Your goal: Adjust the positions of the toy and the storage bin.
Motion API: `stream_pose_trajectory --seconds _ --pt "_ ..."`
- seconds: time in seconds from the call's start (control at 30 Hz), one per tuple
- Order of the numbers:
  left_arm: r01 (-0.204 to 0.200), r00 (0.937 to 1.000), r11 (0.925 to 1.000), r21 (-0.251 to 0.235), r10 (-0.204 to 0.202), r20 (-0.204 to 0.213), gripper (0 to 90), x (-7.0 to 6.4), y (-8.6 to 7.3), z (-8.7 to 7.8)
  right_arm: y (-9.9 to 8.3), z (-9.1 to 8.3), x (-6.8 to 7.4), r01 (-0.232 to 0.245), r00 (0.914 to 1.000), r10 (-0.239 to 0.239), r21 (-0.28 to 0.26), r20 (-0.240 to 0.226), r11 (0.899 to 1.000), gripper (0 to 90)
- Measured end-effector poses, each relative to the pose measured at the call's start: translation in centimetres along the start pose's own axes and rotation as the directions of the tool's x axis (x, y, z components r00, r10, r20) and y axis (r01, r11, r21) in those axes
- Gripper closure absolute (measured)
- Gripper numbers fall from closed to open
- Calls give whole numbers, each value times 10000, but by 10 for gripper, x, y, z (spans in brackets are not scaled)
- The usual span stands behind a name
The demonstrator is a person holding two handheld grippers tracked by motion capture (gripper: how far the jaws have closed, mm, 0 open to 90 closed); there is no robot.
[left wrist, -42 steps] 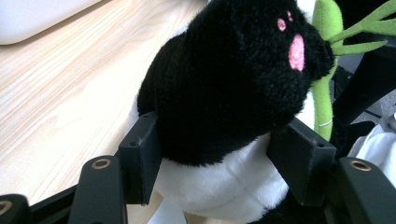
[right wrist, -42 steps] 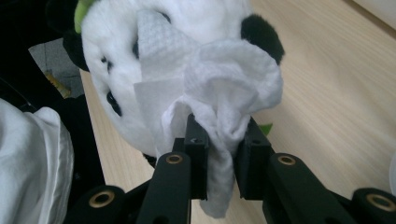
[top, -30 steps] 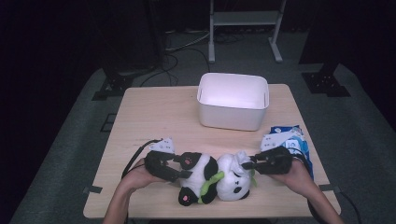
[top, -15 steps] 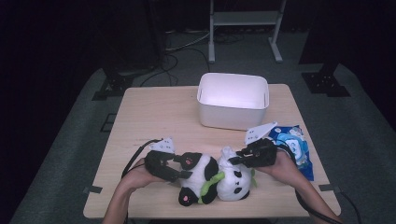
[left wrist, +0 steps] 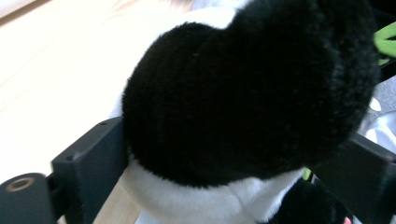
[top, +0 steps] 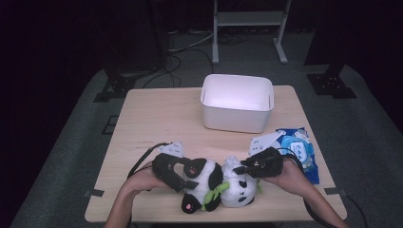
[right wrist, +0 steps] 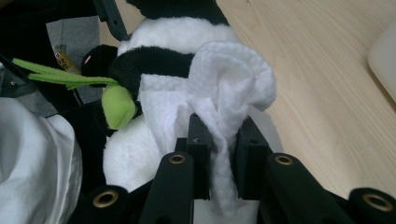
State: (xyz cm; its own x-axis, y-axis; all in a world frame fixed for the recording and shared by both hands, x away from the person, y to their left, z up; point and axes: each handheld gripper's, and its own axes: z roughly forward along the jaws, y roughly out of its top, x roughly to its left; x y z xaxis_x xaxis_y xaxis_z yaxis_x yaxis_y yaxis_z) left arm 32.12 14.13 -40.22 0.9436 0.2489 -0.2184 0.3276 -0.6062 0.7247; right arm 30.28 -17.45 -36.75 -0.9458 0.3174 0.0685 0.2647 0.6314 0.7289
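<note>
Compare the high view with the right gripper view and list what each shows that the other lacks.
High view alone: the white bin, the blue wipes pack, and the left claw on the panda's body. Right gripper view alone: the white wipe pinched between the right claw jaws, seen close up. Both: the plush panda on the wooden table.

panda plush (top: 216, 183) | blk/wht, on side, table front edge | wht wipe (right wrist: 224, 93) crumpled on it

A dim lab or studio: bare wooden table (top: 157, 118), grey carpet (top: 71, 156), floor cables (top: 190, 47), stand legs (top: 247, 28)
</note>
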Motion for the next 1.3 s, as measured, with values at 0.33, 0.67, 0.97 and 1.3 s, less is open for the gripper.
stream_pose_trajectory --seconds 0.33,0.67,0.97,1.3 --pt "464 9952 9987 209 -481 848 22 25 12 12 2 4 -8 -76 9999 77 126 -122 9999 782" --pt "718 9885 9974 36 -716 1333 296 36 11 17 0 7 -18 -272 9996 271 -45 -22 9996 781" --pt "-588 9978 9974 -418 600 288 388 35 24 13 13 7 -29 -248 9996 251 -204 157 9995 781" --pt "-1724 9799 9843 -383 1674 -1089 378 33 34 -2 30 5 -53 -522 9954 538 -230 798 9984 775"
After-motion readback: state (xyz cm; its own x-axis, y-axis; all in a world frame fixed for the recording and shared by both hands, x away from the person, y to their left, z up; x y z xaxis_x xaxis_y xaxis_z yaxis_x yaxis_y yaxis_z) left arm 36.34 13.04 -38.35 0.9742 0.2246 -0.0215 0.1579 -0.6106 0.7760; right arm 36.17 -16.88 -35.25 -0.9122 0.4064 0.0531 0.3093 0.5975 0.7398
